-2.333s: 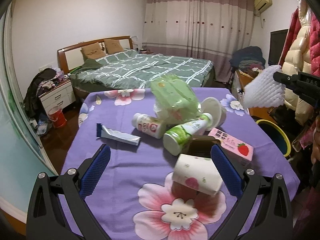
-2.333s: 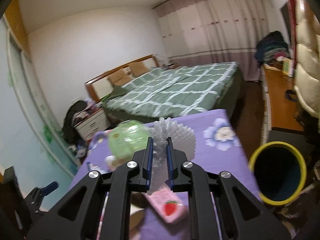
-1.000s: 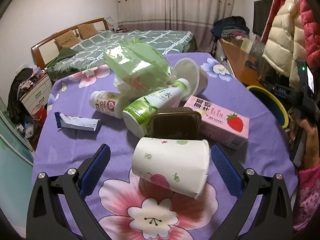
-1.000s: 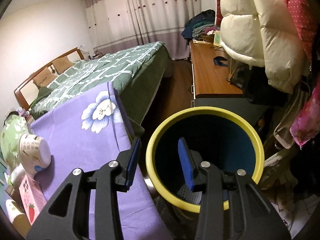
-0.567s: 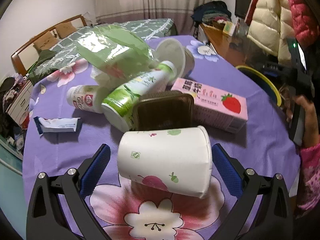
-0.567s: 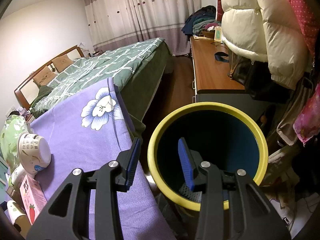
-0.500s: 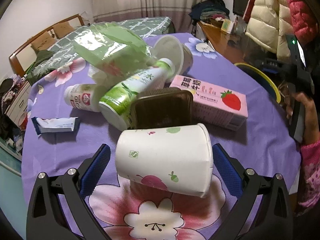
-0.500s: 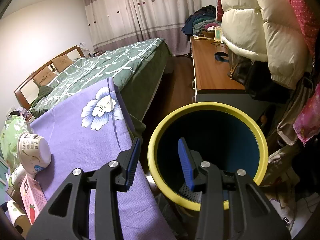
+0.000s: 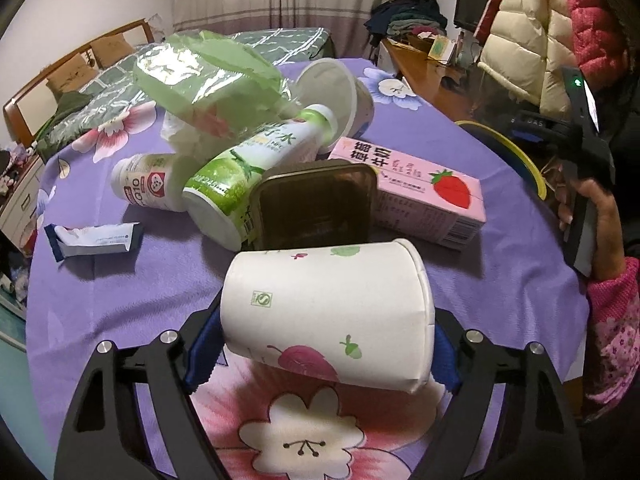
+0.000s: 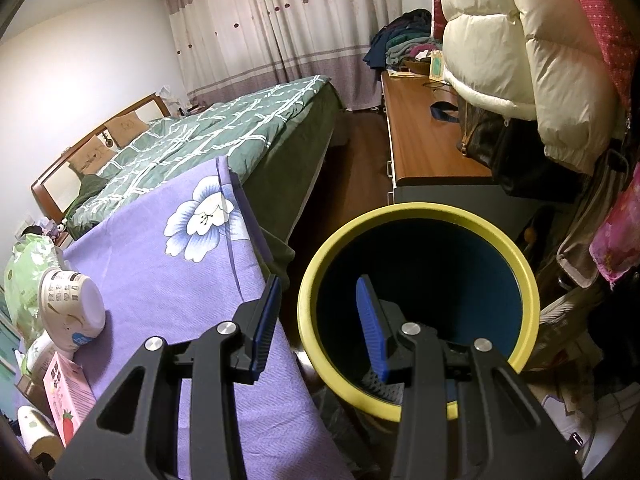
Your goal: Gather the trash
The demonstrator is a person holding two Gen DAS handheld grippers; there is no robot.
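Observation:
A white paper cup [image 9: 328, 304] with fruit prints lies on its side on the purple flowered tablecloth [image 9: 100, 300]. My left gripper [image 9: 320, 348] is closing on it, one blue pad flush against its base and the other against its rim. Behind the cup lie a brown tin [image 9: 316, 200], a pink strawberry carton [image 9: 424, 184], a green bottle [image 9: 256, 160], a small white bottle [image 9: 148, 184], a wrapper [image 9: 92, 236], a green bag [image 9: 208, 76] and a white bowl [image 9: 340, 92]. My right gripper [image 10: 318, 284] hangs open and empty over the yellow-rimmed bin [image 10: 416, 216]. White foam netting [image 10: 374, 384] lies in its bottom.
The bin stands on the floor off the table's right edge, its rim [image 9: 520, 160] showing past the cloth. A wooden desk [image 10: 424, 148], hanging coats [image 10: 500, 52] and a bed [image 10: 224, 136] surround the table. A person's hand [image 9: 600, 216] holds the right gripper's handle.
My left gripper came down and forward around the paper cup, and its jaws narrowed onto the cup's ends. The right gripper let the foam netting fall into the bin earlier and has stayed still since.

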